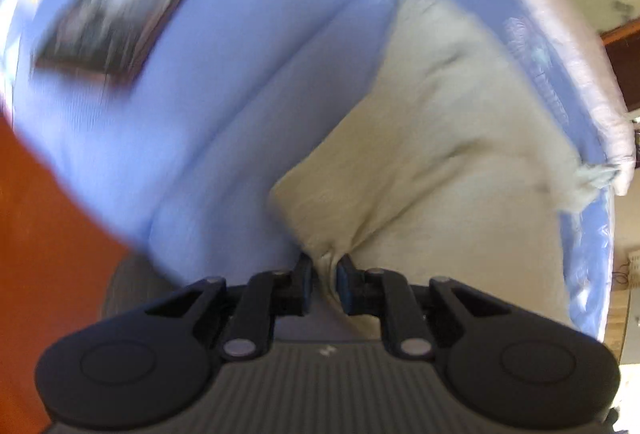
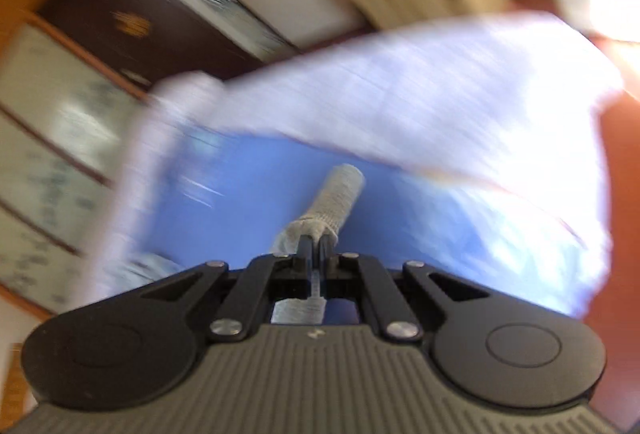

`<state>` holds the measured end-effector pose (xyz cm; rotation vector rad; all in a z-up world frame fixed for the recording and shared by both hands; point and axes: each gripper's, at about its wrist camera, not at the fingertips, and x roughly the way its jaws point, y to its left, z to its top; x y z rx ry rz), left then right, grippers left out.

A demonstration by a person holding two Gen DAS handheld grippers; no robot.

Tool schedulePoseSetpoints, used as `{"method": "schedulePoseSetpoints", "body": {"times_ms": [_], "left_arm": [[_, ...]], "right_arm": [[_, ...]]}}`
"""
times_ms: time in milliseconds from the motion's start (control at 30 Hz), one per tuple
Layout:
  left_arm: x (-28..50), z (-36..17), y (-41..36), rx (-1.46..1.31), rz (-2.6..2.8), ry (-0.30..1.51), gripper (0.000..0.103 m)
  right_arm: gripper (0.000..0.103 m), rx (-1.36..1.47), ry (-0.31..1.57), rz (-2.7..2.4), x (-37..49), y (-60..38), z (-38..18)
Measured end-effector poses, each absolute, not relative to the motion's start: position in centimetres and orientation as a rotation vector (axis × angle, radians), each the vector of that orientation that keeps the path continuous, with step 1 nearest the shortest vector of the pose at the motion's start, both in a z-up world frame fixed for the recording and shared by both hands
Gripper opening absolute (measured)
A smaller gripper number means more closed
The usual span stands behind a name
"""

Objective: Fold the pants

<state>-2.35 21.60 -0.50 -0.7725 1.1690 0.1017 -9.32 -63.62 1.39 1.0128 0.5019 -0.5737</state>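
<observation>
Beige cloth, one item: pants [image 1: 432, 138], lying on a blue cover [image 1: 240, 74] that is spread over a bed or table; which of the two cannot be told. In the left wrist view a bunched corner of the pants runs down between the fingers of the left gripper [image 1: 325, 274].

Grippers, two, black, each with two fingers.
- Left gripper: blue-faced pads [image 1: 343, 284] drawn close and pinching the beige fold.
- Right gripper [image 2: 316, 248]: jaws pressed together on a narrow grey-beige ribbed strip of fabric [image 2: 338, 194], probably the pants' waistband or cuff; the strip stands out beyond the fingertips above the blue cover.

Other items.
- One dark rectangular flat object [image 1: 124, 6] on the blue cover, well apart from the pants; blurred, any print unreadable.
- Orange-brown floor [image 1: 48, 234] beside the cover.
- Dark wooden furniture [image 2: 132, 14] with pale panels, in the right wrist view.

Writing: one small pale mark on each gripper body [image 1: 327, 351], too small to read. No other label legible; both views are motion-blurred.
</observation>
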Motion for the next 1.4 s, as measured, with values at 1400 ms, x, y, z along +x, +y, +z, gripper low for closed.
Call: {"method": "schedulePoseSetpoints", "body": {"times_ms": [1400], "left_arm": [[14.6, -1.6, 5.4, -0.045, 0.086, 0.735, 0.046]], "right_arm": [[0.032, 0.445, 0.671, -0.043, 32.2, -45.8, -0.4]]}}
